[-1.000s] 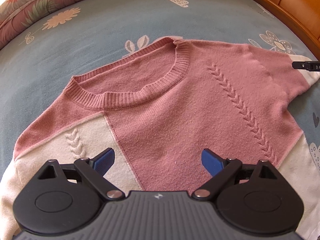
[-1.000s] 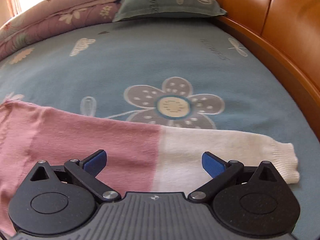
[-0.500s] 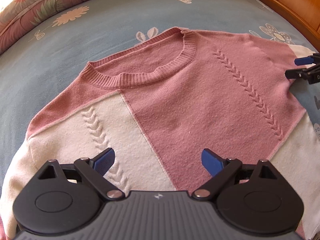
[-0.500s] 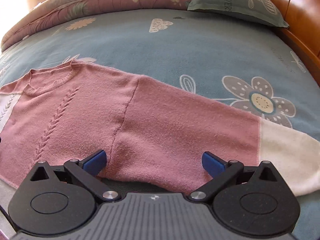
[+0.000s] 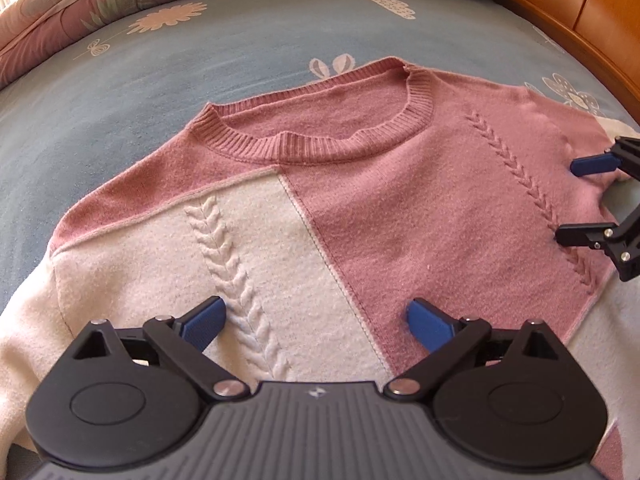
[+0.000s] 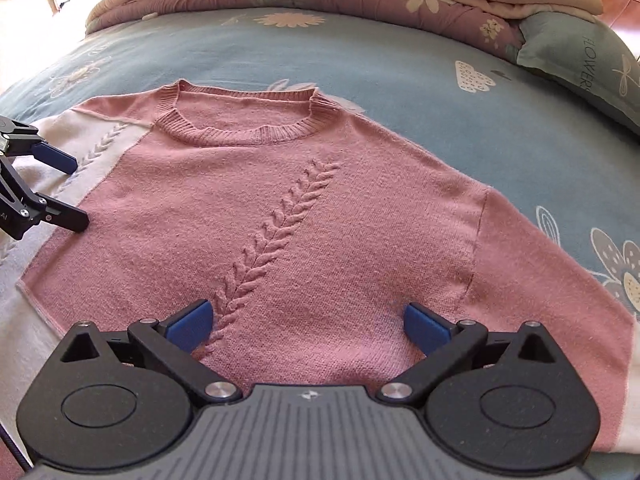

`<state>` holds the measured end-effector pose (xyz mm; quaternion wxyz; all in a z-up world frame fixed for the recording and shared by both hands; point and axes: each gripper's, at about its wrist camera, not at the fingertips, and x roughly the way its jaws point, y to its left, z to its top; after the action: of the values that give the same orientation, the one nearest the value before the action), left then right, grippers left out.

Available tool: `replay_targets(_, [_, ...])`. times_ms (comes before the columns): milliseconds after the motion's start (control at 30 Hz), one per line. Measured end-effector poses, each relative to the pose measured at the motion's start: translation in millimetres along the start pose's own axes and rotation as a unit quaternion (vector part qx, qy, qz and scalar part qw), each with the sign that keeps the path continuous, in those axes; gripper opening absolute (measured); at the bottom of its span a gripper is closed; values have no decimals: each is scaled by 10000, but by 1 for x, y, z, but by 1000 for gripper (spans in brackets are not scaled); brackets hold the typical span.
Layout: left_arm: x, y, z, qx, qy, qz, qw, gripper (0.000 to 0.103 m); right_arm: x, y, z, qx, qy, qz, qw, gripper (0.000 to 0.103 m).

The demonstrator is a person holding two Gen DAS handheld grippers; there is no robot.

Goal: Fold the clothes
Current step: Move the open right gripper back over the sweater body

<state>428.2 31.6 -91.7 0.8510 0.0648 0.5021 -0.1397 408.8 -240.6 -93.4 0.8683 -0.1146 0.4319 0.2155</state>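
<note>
Both wide-open, empty tongs, left tongs [image 5: 314, 322] and right tongs [image 6: 306, 322], are swinging in from the sleeve over the sweater [image 6: 280, 208] lying flat on the bed [image 6: 400, 64], collar at twelve o'clock, folding unstarted.

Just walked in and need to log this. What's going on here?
A person holds a gripper in each hand over a pink-and-cream sweater spread flat, front up, on a bed. The left gripper is above the cream panel and the right gripper above the pink side. Both are open and hold nothing. No fold is made yet.
</note>
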Motion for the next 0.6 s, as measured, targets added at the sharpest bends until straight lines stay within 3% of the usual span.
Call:
replay_targets(67, [-10, 0, -1, -66, -73, -107, 9999, 96, -13, 10, 1, -109, -128, 119, 9998, 103])
replay_targets(200, [-23, -7, -16, -144, 5, -351, 9993, 96, -14, 31, -11, -173, 176, 447, 9987, 103])
replay_targets(300, [-19, -7, -34, -294, 313, -392, 9983, 96, -3, 40, -26, -43, 286, 292, 9992, 103])
replay_targets(467, [-37, -5, -65, -556, 435, -326, 9970, 97, 0, 45, -30, 197, 179, 44, 9996, 103])
replay_targets(600, [-47, 1, -65, -679, 443, -439, 9957, 97, 2, 45, -28, 259, 199, -18, 9995, 103])
